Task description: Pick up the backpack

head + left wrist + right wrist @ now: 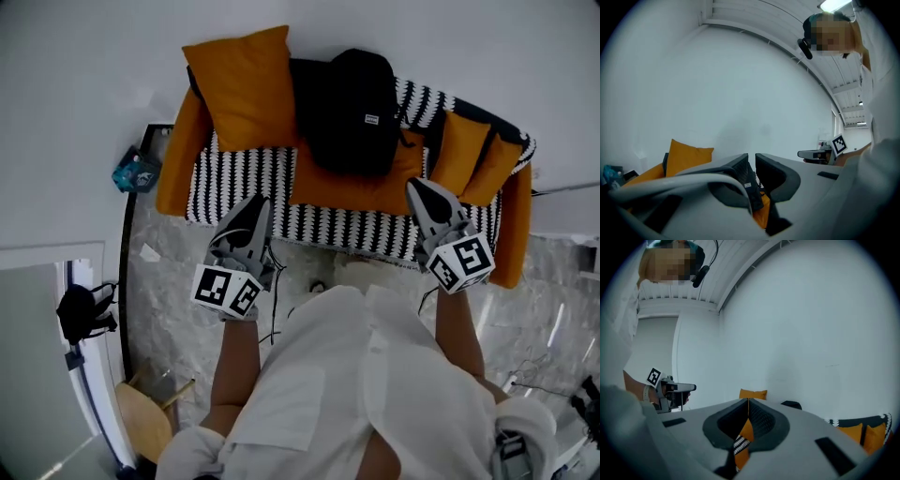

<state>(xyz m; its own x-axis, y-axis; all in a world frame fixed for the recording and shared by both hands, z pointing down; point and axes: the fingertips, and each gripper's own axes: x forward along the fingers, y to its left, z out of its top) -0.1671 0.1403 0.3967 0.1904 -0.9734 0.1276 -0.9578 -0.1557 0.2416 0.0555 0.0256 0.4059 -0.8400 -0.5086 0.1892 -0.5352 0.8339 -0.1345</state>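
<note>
The black backpack point(352, 108) stands upright at the back of the orange sofa point(176, 155), leaning on the backrest near the middle. A large orange cushion point(246, 86) is propped just beside it on the left, and smaller orange cushions point(461, 150) sit near the right end. A black-and-white striped throw point(234, 178) is draped over the seat.

Both grippers are held out in front of the person, short of the sofa's front edge and well apart from the backpack. The left gripper point(258, 204) has its jaws nearly together, with a slim gap between the tips and nothing in them (the backpack's white label shows through that gap in the left gripper view point(752, 157)). The right gripper point(419, 187) has its jaws closed tip to tip on nothing, which its own view point(747, 400) shows plainly.

On the marble floor point(178, 272) left of the sofa lies a small teal object point(136, 172). Farther left a black bag point(80, 314) hangs on a stand, and a wooden chair point(145, 417) sits at the lower left.
</note>
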